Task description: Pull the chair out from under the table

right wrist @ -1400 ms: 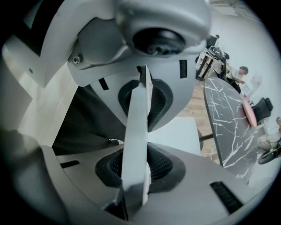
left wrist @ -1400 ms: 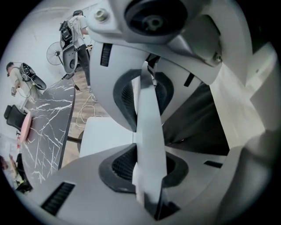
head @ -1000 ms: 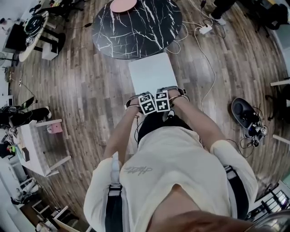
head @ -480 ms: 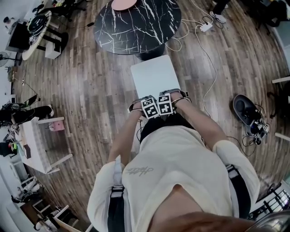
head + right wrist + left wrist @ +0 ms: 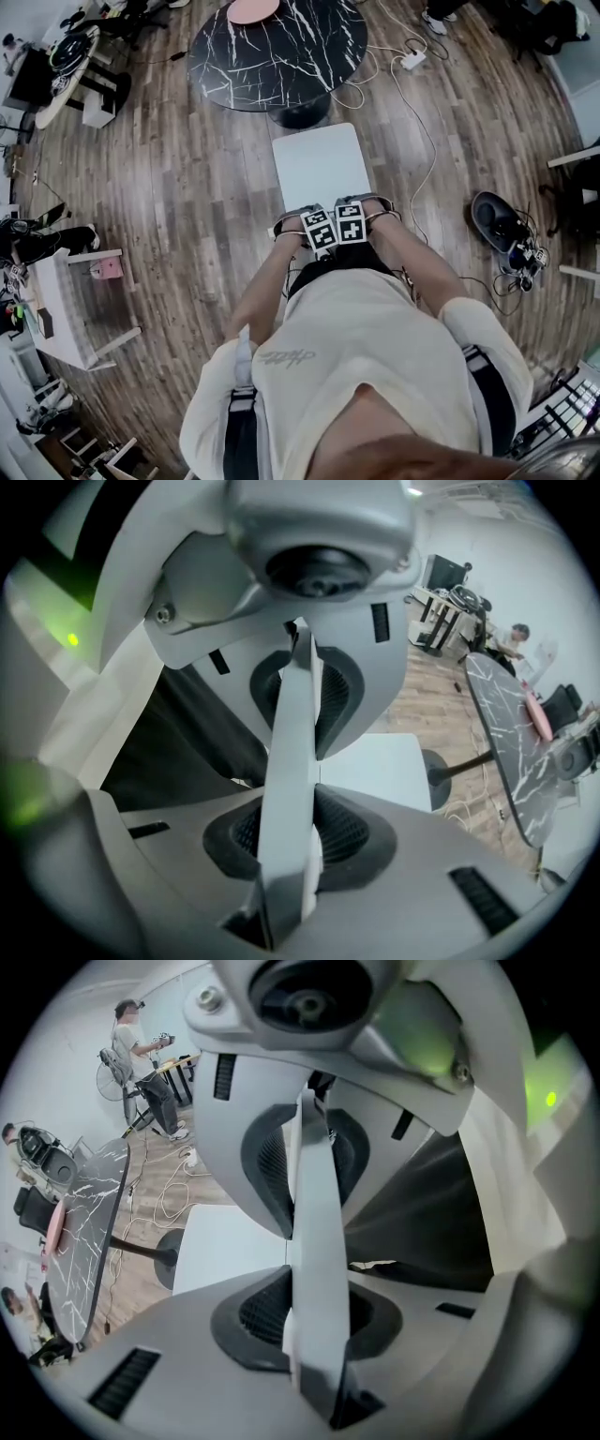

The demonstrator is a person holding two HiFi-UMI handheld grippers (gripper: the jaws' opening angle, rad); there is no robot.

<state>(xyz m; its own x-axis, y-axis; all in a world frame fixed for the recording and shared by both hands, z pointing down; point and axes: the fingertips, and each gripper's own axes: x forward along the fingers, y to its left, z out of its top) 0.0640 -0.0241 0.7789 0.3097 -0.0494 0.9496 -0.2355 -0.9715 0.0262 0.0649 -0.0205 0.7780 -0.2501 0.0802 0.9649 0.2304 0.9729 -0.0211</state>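
The left gripper (image 5: 314, 1241) and right gripper (image 5: 295, 761) each clenched the thin backrest of the white square-seated chair (image 5: 319, 164). It stood on the dark wood-plank floor (image 5: 187, 206), just outside the rim of the round black marbled table (image 5: 277, 52), with white cables (image 5: 412, 103) beside that table.

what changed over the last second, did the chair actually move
The chair has slid toward the person and is now clear of the table, whose foot shows beyond the seat. Nothing was taken or let go: the left gripper and right gripper keep their jaws shut on the chair's back. The table stayed put.
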